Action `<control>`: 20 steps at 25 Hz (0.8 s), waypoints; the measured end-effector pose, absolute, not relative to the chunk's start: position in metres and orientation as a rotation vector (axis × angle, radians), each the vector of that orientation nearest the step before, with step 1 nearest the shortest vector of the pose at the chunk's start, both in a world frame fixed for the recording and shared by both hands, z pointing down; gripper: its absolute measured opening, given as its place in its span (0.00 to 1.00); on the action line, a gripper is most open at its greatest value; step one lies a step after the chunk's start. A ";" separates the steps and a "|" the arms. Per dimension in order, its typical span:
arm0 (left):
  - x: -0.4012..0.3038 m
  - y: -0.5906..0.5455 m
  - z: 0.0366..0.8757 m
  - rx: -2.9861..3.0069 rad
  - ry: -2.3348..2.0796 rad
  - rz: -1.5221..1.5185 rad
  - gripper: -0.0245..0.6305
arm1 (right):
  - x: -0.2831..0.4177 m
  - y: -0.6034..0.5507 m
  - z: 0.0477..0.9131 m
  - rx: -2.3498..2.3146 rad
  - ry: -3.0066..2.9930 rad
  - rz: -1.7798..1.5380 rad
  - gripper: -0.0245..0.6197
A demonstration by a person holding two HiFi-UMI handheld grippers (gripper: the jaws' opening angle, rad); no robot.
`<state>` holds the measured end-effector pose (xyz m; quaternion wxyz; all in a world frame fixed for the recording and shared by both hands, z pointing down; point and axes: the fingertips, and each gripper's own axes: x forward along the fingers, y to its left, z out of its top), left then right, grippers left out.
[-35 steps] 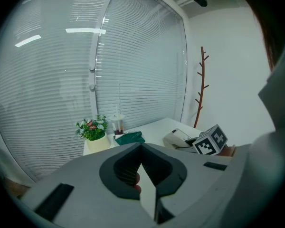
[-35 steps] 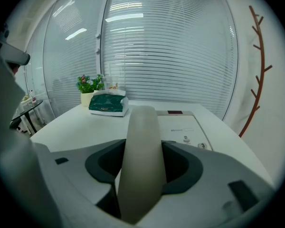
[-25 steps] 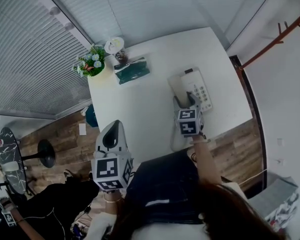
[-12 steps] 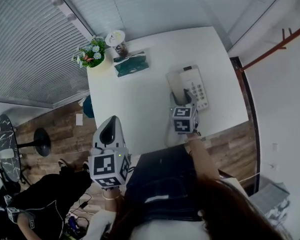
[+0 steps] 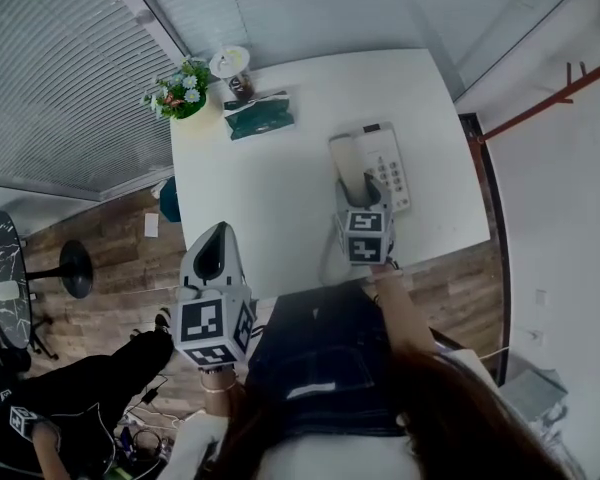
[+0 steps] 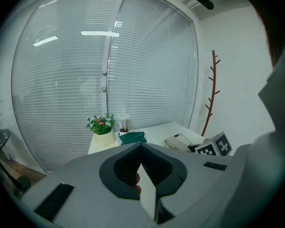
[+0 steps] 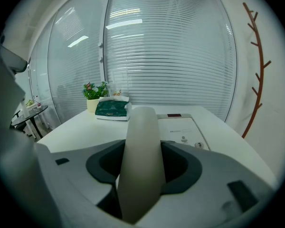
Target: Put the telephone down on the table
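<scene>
Right claw (image 7: 142,166): clenched across the middle of the telephone handset (image 7: 142,127). The handset runs lengthwise through the jaws, with its far end sticking out ahead of the claw. A mid-shaft grip probably keeps it balanced and level for laying flat. I cannot tell whether it touches anything below.

Telephone base (image 5: 382,161): just ahead of the right claw and slightly to its right, sitting on the table (image 5: 280,193). Its keypad faces up and its cradle is empty. The task looks part way done, as the handset is off the base but not yet released.

Left claw (image 5: 220,236): jaws together with nothing between them, held off the near table edge and well to the left of the right claw. It seems parked out of the way.

Surface: a plain white tabletop, bare to the left of the right claw, so there is room to set the handset down.

Far ahead and left of the right claw:
- a potted plant (image 5: 180,96)
- a cup (image 5: 230,65)
- a green packet (image 5: 259,120)

Room:
- white blinds (image 5: 70,88) beyond the table
- a wood floor (image 5: 120,268)
- a bare-branched coat stand (image 5: 550,96) off to the right
</scene>
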<state>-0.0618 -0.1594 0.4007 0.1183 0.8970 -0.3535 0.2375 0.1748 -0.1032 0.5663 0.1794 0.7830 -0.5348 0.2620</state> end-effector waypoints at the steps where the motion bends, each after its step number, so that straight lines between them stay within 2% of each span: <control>1: -0.062 -0.158 0.401 2.621 -1.033 0.695 0.04 | 0.174 -0.102 0.565 2.207 -1.516 0.737 0.37; 20: -0.076 -0.162 0.395 2.573 -1.125 0.599 0.04 | 0.144 -0.121 0.555 2.055 -1.647 0.667 0.37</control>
